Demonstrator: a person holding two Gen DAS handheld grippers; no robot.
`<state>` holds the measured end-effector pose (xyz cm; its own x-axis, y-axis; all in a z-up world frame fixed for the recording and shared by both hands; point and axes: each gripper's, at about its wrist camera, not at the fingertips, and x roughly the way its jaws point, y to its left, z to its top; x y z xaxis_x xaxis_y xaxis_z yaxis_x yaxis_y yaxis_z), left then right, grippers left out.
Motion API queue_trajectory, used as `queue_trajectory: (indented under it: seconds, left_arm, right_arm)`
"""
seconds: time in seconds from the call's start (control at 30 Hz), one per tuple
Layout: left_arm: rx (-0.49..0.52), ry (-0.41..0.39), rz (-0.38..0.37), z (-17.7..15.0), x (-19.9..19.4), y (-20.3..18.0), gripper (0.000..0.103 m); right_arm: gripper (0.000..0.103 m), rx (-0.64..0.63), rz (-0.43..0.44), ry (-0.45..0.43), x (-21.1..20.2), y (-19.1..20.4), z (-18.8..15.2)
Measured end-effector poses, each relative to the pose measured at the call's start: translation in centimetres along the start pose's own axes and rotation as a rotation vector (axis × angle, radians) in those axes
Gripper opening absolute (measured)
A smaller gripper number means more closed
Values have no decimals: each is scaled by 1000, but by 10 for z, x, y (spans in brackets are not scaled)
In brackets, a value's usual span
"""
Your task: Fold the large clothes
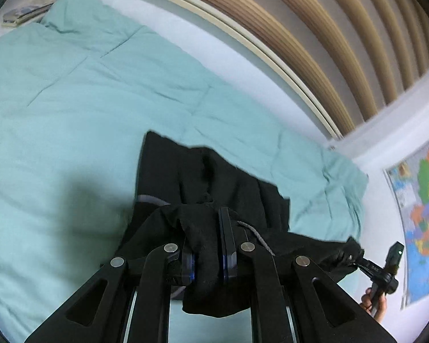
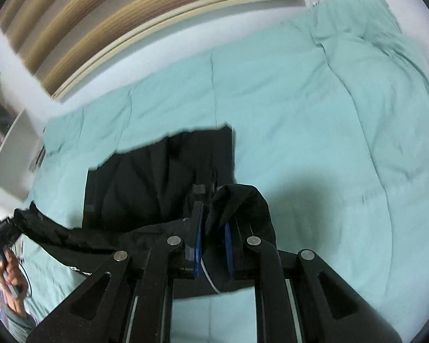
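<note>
A black garment point(image 1: 208, 183) hangs over a teal quilt point(image 1: 71, 108), its far part lying on the quilt. My left gripper point(image 1: 207, 228) is shut on one bunched edge of it, with a grey drawstring point(image 1: 254, 234) beside the right finger. My right gripper point(image 2: 213, 223) is shut on the other edge of the black garment point(image 2: 157, 177). The cloth stretches between the two grippers. Each gripper shows in the other's view: the right gripper point(image 1: 357, 260) at the lower right, the left gripper point(image 2: 3, 225) at the far left, both pinching cloth.
The teal quilt point(image 2: 314, 114) covers a bed. A slatted wooden headboard point(image 1: 314, 34) runs along the far side. A coloured map point(image 1: 423, 214) hangs on the wall. Books point(image 1: 25, 14) lie on a ledge at far left. A white shelf point(image 2: 5, 131) stands beside the bed.
</note>
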<state>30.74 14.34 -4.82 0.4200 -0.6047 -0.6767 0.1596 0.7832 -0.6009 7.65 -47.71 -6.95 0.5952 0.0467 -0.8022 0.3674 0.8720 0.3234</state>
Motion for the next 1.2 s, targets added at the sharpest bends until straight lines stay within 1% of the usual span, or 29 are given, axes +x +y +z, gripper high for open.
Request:
queue_trajectory:
  seconds: [0.07,0.1,0.2,0.23,0.3,0.33,0.4,0.43,0.53,0.63,0.73,0.8,0.83,0.9,0.93,0.97,1.0,1.03,1.13,1.2]
  left_arm:
    - [-4,1,36,24,28,1,13]
    - [-6,4,54,31,40,1,13]
    - [-39,39,130,58,93,13,13]
    - [-51,52,150,62,107,16,13]
    - [-85,98,202,70,149,32,15]
    - [-89,114,219,71,163,37,16]
    - [-104,172,261,67,201,52,16]
    - [-110,193,269,62,215,58,15]
    - [-68,185,288,56,232,59,16]
    - [-5,193,294,56,235,52,16]
    - [42,192,293,59,229,46,16]
    - [68,191,290,63,223,42,16]
    - [69,192,276,65,217,42,16]
    - [52,199,225,72,200,45,16]
    - [33,209,181,77,190,47,18]
    - [21,224,137,82,182,47,22]
    - [26,241,113,85,177,45,23]
    - [73,277,98,91,167,40,25]
    - [198,319,89,93,142,25,25]
    - [242,341,91,91,129,20,25]
  right_arm:
    - [16,3,-10,-8,21,5,28]
    - [16,3,-18,-5,39,9,46]
    - [19,2,-47,19,81,15,73]
    - [20,5,-62,36,103,16,83]
    - [24,17,-74,73,146,15,95]
    - [26,24,-78,92,164,14,99]
    - [27,39,-94,151,208,9,101]
    - [27,42,-114,175,227,6,100]
    - [27,36,-141,227,269,2,94]
    - [29,35,-140,243,288,1,92]
    - [29,41,-125,249,291,-3,93]
    - [29,59,-103,252,286,-5,95]
    - [30,70,-92,250,283,-8,97]
    - [34,106,-56,232,267,-15,104]
    - [41,128,-39,218,259,-19,107]
    - [55,150,-27,202,251,-23,109]
    - [61,174,-31,180,236,-29,114]
    - [68,178,-33,158,224,-31,117]
    - [69,170,-29,108,193,-34,125]
    - [69,168,-19,87,177,-35,126]
